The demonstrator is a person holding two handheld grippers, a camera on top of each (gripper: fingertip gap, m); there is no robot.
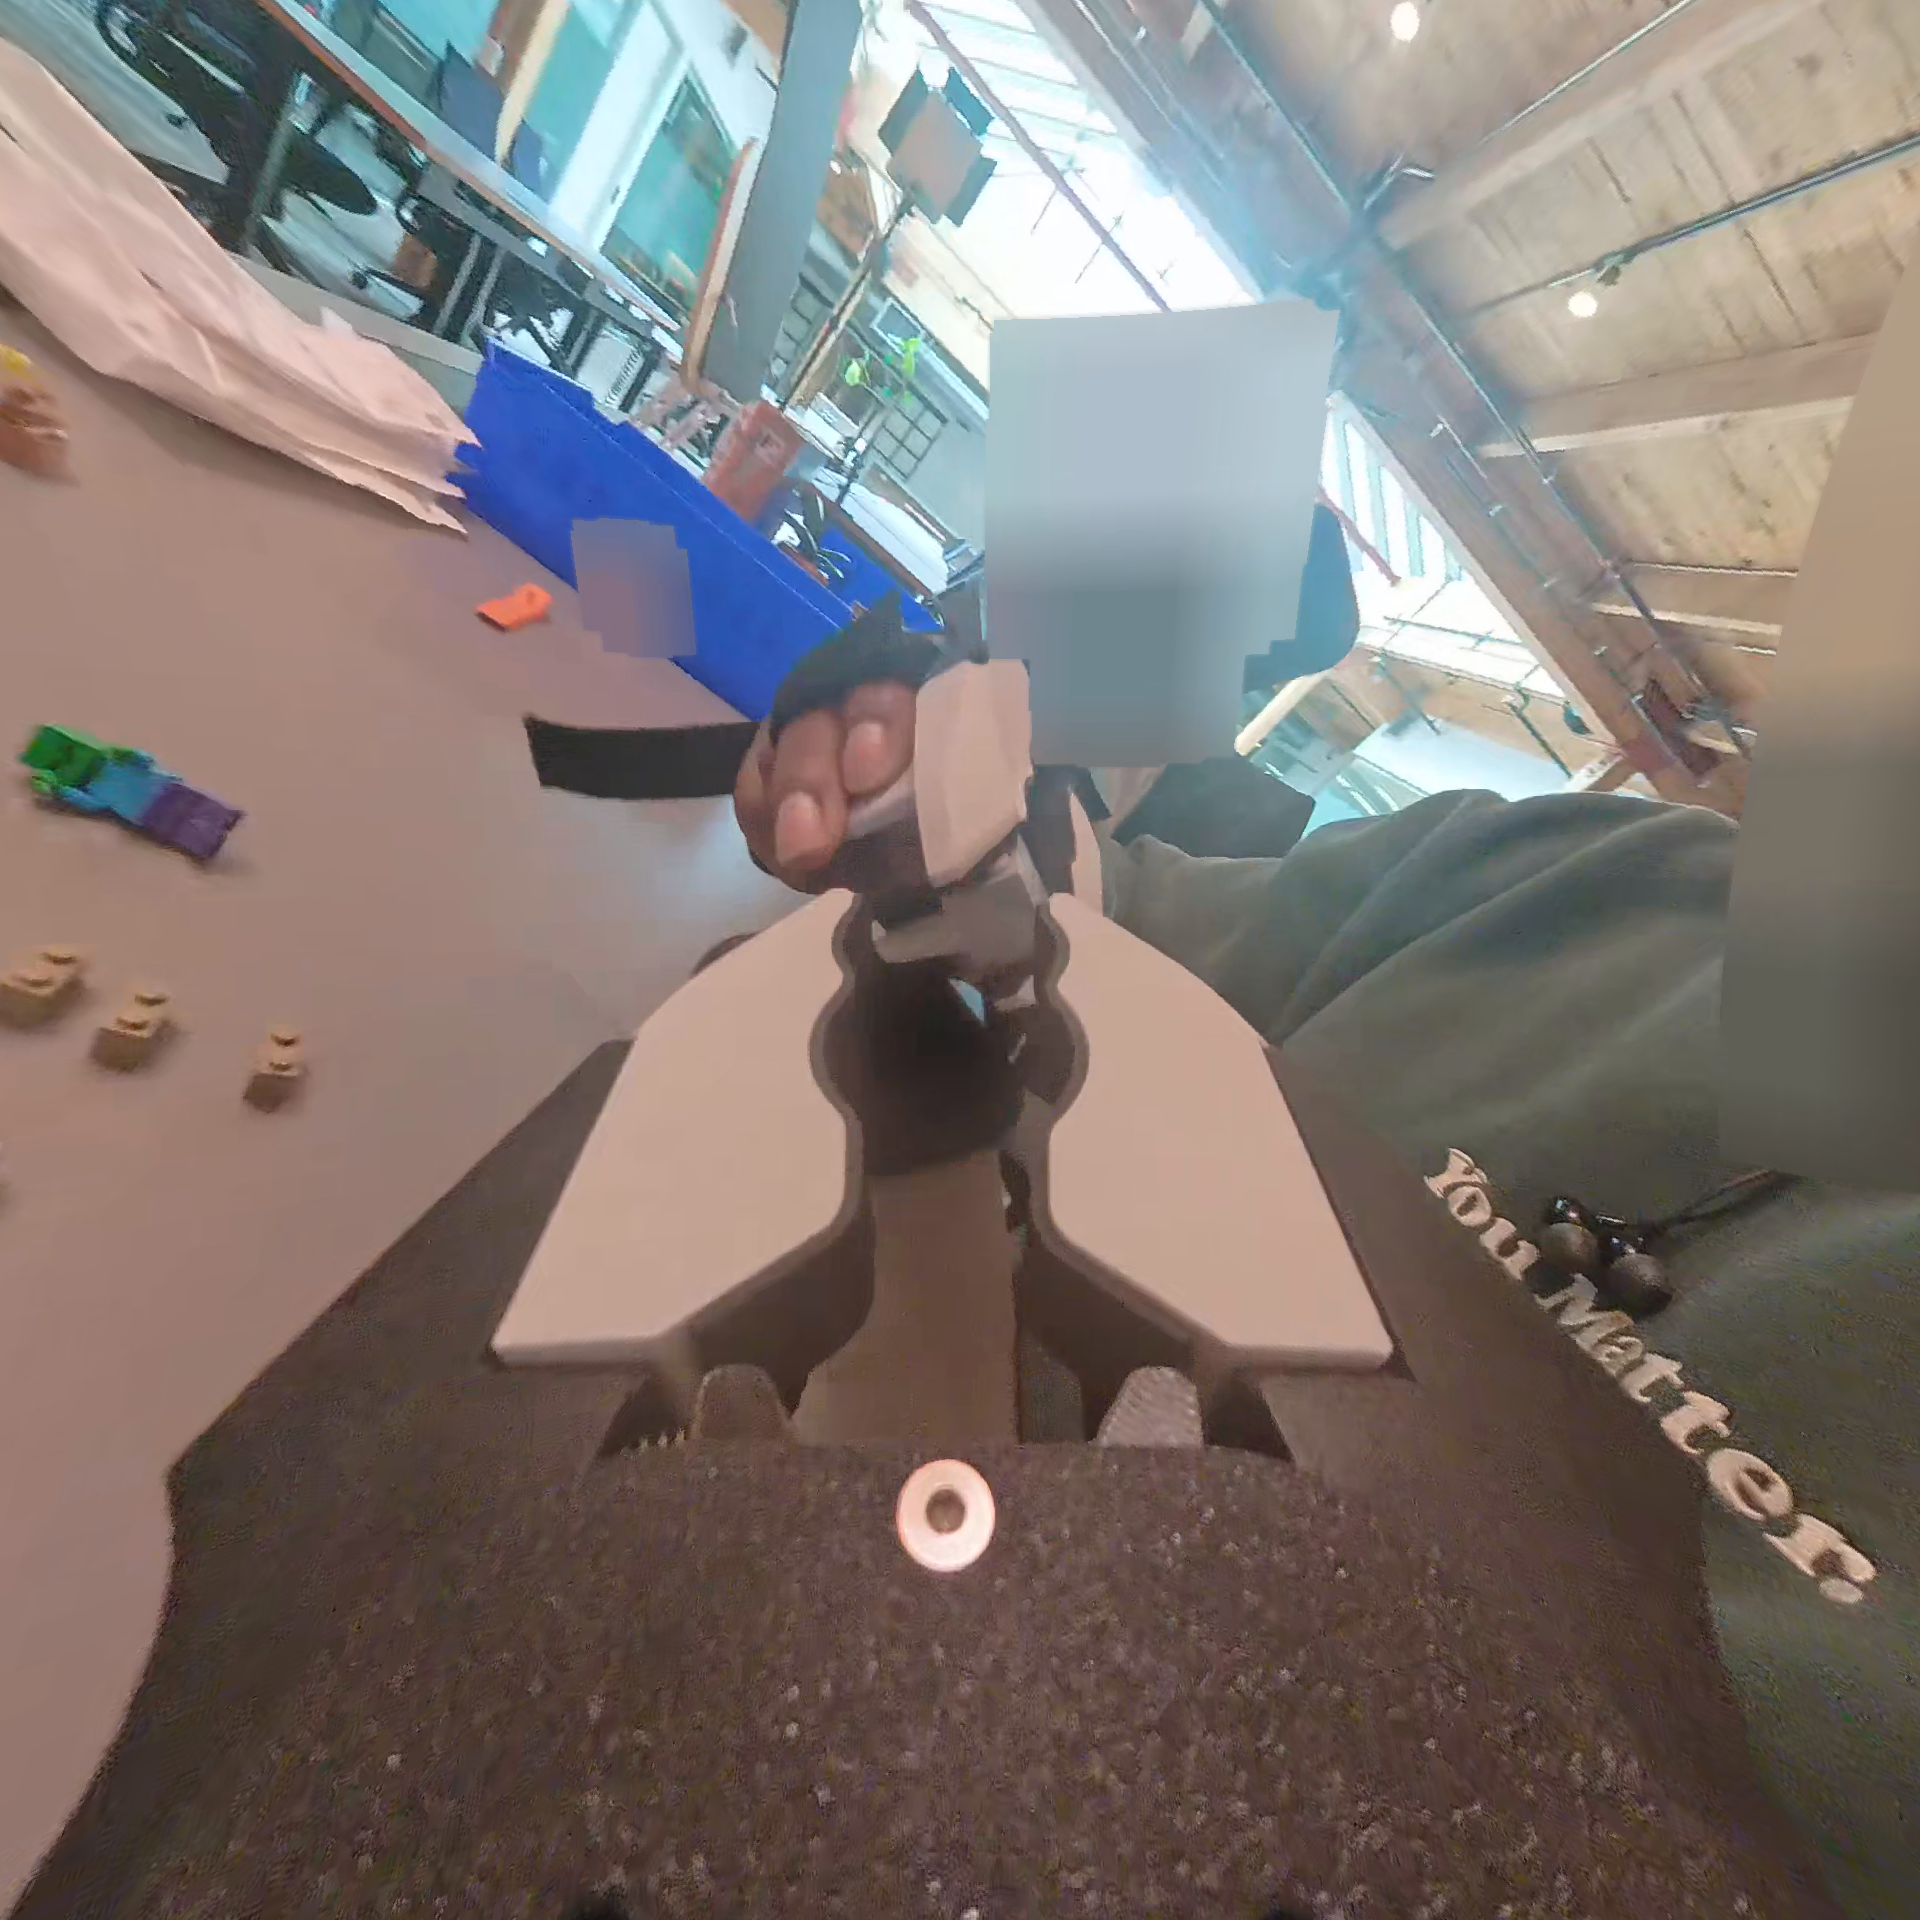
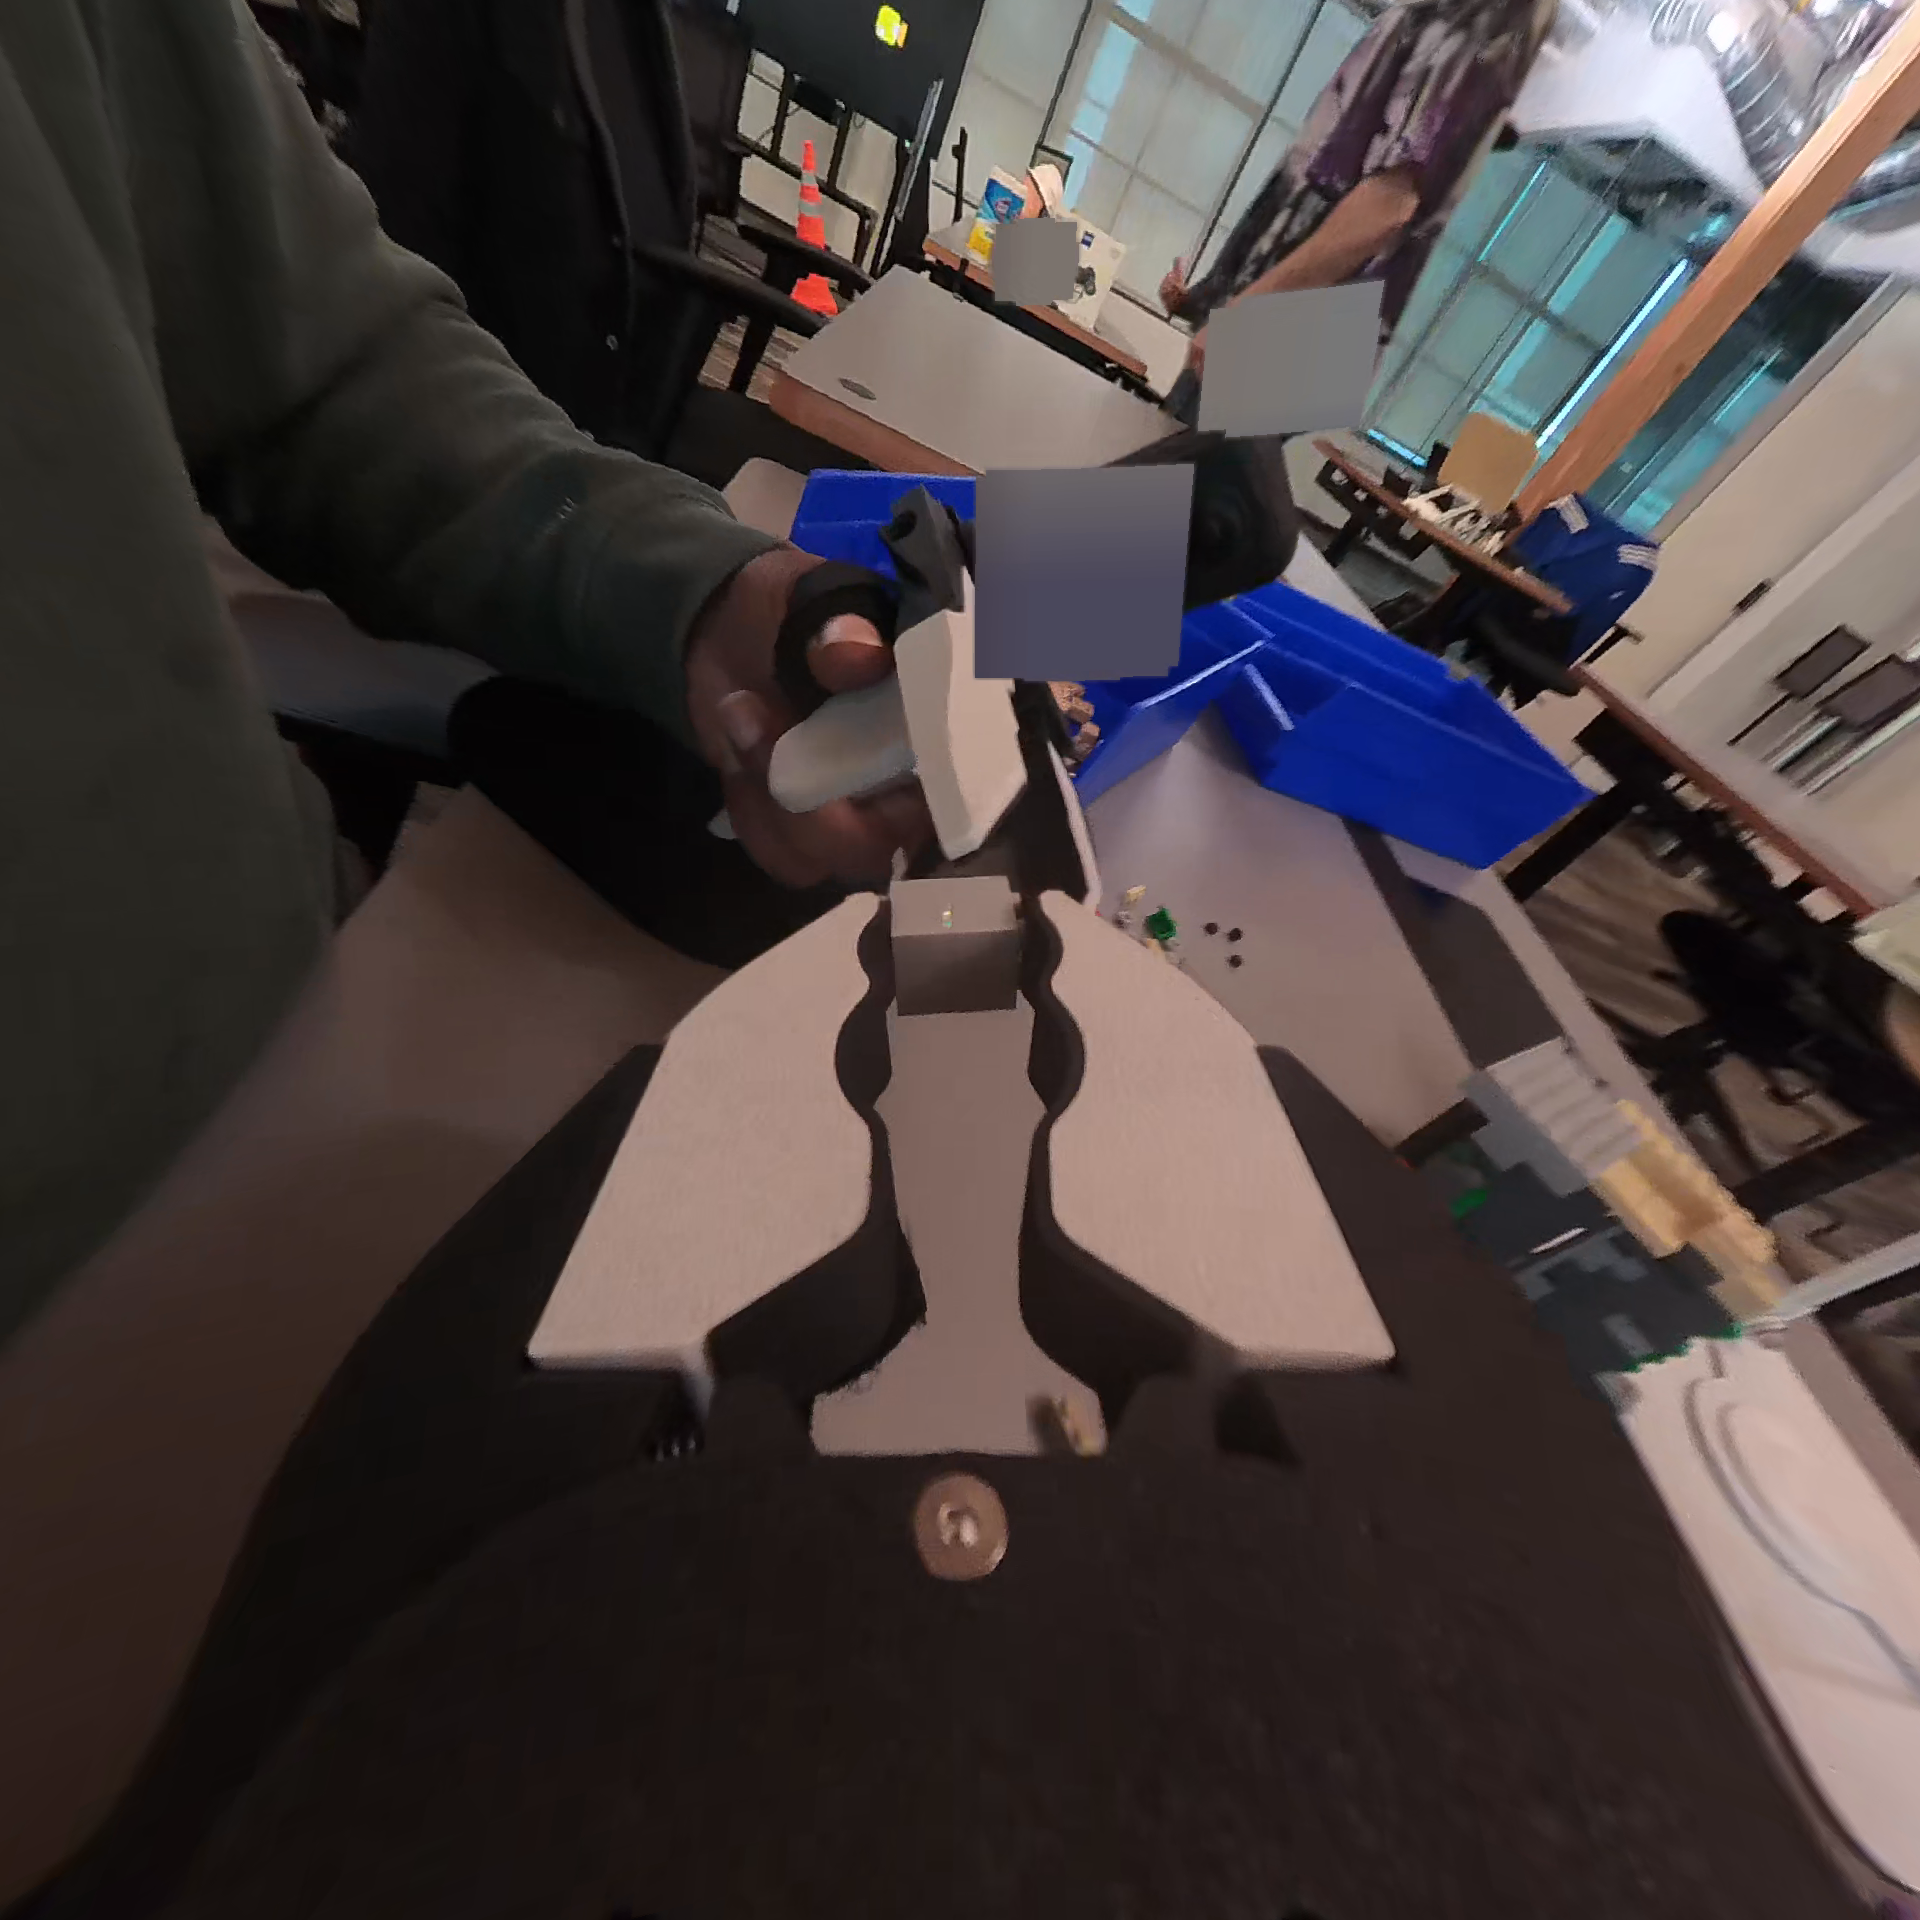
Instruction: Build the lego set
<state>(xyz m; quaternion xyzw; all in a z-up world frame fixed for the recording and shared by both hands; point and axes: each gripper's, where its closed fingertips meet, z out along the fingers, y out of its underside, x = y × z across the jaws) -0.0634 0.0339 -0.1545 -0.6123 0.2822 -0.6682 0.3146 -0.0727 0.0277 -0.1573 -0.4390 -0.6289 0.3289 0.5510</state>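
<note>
My two grippers face each other above the grey table (image 1: pixel 312 935). My right gripper (image 2: pixel 956 925) is shut on a plain grey block (image 2: pixel 954 961), with both pads against its sides. In the left wrist view the same grey block (image 1: pixel 951 935) sits between the tips of my left gripper (image 1: pixel 951 914), with a dark gap on each side, so the left gripper is open around it. The right gripper's white body (image 1: pixel 971 748) and the hand (image 1: pixel 821 790) on it show just beyond. The left gripper's white body (image 2: pixel 951 727) shows just past the block in the right wrist view.
A blue bin (image 1: pixel 644 520) stands at the table's far edge, with papers (image 1: pixel 208 343) beside it. Loose tan bricks (image 1: pixel 135 1029), a green, blue and purple brick piece (image 1: pixel 125 784) and an orange piece (image 1: pixel 514 606) lie on the table. A brick build (image 2: pixel 1600 1226) stands at the right. Left and right tips are no more than a few centimetres apart.
</note>
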